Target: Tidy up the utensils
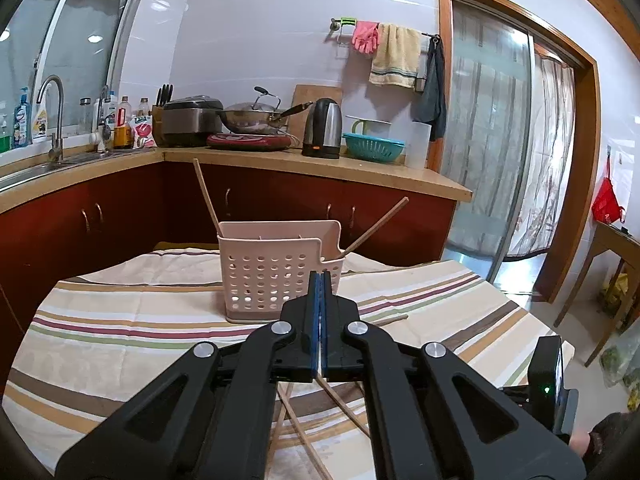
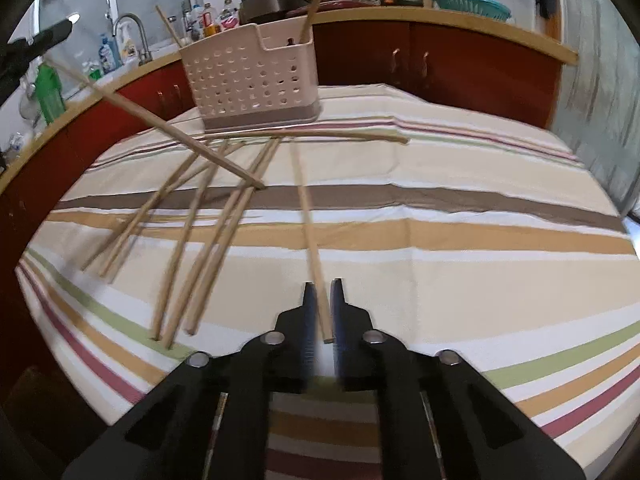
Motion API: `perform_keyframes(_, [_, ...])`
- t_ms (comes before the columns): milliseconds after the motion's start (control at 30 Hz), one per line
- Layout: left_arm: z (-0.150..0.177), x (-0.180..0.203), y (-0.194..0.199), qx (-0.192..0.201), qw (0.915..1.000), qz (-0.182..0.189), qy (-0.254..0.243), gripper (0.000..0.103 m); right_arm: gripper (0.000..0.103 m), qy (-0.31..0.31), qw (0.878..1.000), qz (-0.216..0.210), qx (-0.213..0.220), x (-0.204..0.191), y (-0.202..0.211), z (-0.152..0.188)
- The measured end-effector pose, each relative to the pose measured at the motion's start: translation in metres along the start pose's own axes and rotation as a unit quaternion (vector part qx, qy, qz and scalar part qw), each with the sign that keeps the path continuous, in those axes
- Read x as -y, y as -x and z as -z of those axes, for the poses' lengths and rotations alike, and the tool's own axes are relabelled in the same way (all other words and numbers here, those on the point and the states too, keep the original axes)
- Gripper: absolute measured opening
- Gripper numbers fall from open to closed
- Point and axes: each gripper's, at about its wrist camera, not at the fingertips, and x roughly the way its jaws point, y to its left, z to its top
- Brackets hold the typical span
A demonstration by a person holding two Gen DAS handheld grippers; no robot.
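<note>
the right gripper (image 2: pixel 323 292) straddles a chopstick's (image 2: pixel 310 224) near end, fingers slightly apart, not yet clenched. the left gripper (image 1: pixel 321 280) holds another, clenched. the holder (image 2: pixel 248 76) stands straight ahead, waiting.

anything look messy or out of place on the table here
Yes. Several loose chopsticks lie crisscrossed on the striped tablecloth in front of the pink utensil caddy, not in it. One lies between the right gripper fingers.

You are in a home kitchen: a sink (image 1: pixel 36 170) with tap (image 1: pixel 54 112), a wok (image 1: pixel 250 118) on the worktop (image 1: pixel 312 164), a kettle (image 1: pixel 323 128), a towel (image 1: pixel 394 56) and red cabinets (image 1: pixel 120 208).
</note>
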Motion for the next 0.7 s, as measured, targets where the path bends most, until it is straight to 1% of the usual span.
perform_keyframes(100, [-0.002, -0.001, 0.003, 0.004, 1.0, -0.002, 0.0, 0.001, 0.006, 0.004, 1.0, 0.0, 0.001, -0.002, 0.003, 0.001])
perform_keyframes(233, [-0.001, -0.002, 0.006, 0.005, 1.0, -0.003, 0.001, 0.001, 0.006, 0.009, 1.0, 0.002, 0.02, -0.004, 0.015, -0.003])
perform_keyframes(333, [0.005, -0.003, 0.006, -0.008, 1.0, 0.001, 0.001, 0.001, 0.006, 0.015, 1.0, 0.006, 0.023, -0.005, 0.017, -0.004])
perform_keyframes(400, [0.014, -0.005, 0.007, -0.023, 0.9997, 0.007, -0.002, 0.001, 0.006, 0.015, 1.0, 0.007, 0.023, -0.005, 0.017, -0.003])
perform_keyframes(467, [0.026, -0.01, 0.005, -0.047, 0.9988, 0.006, -0.007, 0.001, 0.006, 0.014, 1.0, 0.009, 0.022, -0.004, 0.017, -0.001])
perform_keyframes(600, [0.057, -0.031, 0.002, -0.096, 0.9954, -0.009, 0.0, 0.001, 0.006, 0.014, 1.0, 0.01, 0.025, -0.003, 0.02, 0.0])
perform_keyframes(667, [0.071, -0.043, 0.001, -0.114, 0.9933, -0.019, -0.003, 0.006, 0.006, 0.013, 0.999, 0.012, 0.026, -0.003, 0.021, 0.0])
perform_keyframes(700, [0.078, -0.05, 0.0, -0.125, 0.9919, -0.022, -0.006, 0.016, 0.006, 0.013, 0.999, 0.012, 0.027, -0.003, 0.022, 0.0])
